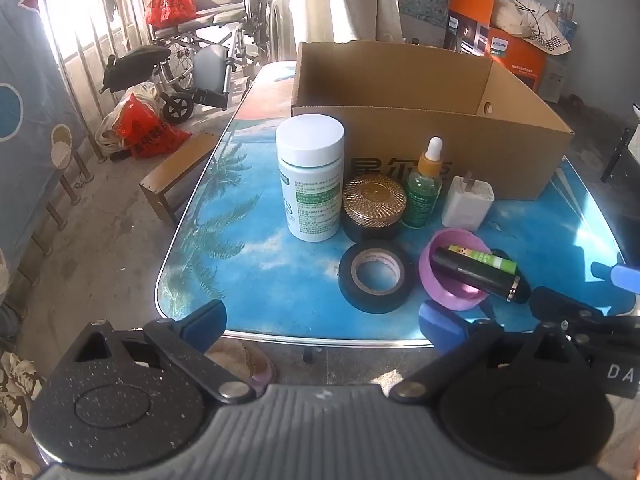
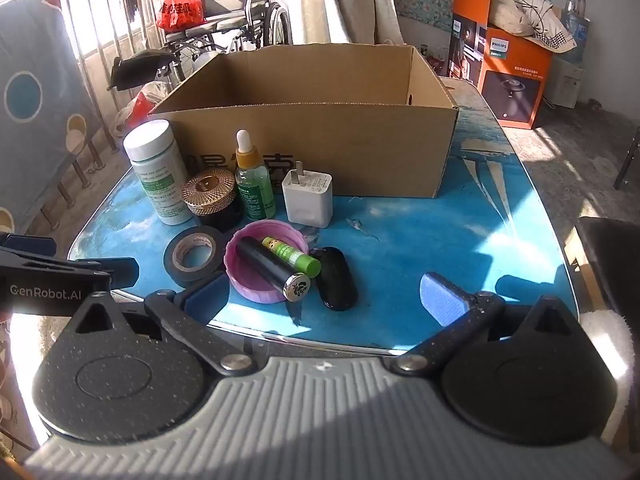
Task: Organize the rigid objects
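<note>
An open cardboard box (image 1: 420, 148) (image 2: 320, 148) stands at the back of the blue table (image 1: 256, 280). In front of it are a white pill bottle (image 1: 310, 184), a gold-lidded black jar (image 1: 374, 208), a green dropper bottle (image 1: 424, 192) and a white charger plug (image 1: 468, 204). Nearer lie a black tape roll (image 1: 376, 276) and a pink lid (image 2: 256, 288) holding a black tube (image 2: 272, 268) and a green lip balm (image 2: 292, 256). A black oval fob (image 2: 336, 280) lies beside the pink lid. My left gripper (image 1: 322, 324) and right gripper (image 2: 324, 300) hover open and empty over the table's near edge.
A wheelchair (image 1: 208, 52) and red bags (image 1: 148, 132) stand on the floor to the left, with a wooden bench (image 1: 176, 172) by the table. Orange boxes (image 2: 512, 76) sit at the back right. The table's right half (image 2: 480, 216) is bare.
</note>
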A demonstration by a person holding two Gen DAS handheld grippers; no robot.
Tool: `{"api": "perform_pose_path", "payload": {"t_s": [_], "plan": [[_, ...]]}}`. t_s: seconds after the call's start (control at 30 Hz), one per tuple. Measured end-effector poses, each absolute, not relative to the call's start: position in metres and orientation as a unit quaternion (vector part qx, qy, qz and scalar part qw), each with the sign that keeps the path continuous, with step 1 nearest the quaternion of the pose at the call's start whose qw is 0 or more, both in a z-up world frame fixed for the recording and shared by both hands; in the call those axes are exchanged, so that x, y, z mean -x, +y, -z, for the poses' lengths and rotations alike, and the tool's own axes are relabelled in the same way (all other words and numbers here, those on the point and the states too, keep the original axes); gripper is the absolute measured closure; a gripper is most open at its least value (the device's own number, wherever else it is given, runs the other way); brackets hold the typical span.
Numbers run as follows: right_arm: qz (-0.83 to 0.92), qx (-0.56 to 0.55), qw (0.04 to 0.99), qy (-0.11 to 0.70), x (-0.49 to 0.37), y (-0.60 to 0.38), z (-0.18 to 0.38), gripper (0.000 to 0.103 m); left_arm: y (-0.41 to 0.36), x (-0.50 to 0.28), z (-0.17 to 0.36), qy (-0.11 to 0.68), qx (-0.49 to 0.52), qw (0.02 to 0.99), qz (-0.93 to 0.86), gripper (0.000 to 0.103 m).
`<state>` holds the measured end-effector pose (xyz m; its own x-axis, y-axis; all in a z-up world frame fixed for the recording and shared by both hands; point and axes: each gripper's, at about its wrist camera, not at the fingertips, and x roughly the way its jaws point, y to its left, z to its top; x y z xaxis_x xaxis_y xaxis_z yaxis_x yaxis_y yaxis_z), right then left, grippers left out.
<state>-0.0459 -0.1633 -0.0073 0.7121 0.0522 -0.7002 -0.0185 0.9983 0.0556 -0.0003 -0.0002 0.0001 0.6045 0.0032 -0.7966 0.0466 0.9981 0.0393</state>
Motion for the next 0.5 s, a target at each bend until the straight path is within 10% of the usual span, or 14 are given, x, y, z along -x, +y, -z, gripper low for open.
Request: {"api": "perform_pose_path", "payload": {"t_s": [0.5], "plan": [[-0.022,-0.023,0.927,0.374,0.0474,-0.1565,0.0008,0.001,0.0016,0.007,-0.0036,0.435,-0.027,0.9,0.017,0.0]]}}
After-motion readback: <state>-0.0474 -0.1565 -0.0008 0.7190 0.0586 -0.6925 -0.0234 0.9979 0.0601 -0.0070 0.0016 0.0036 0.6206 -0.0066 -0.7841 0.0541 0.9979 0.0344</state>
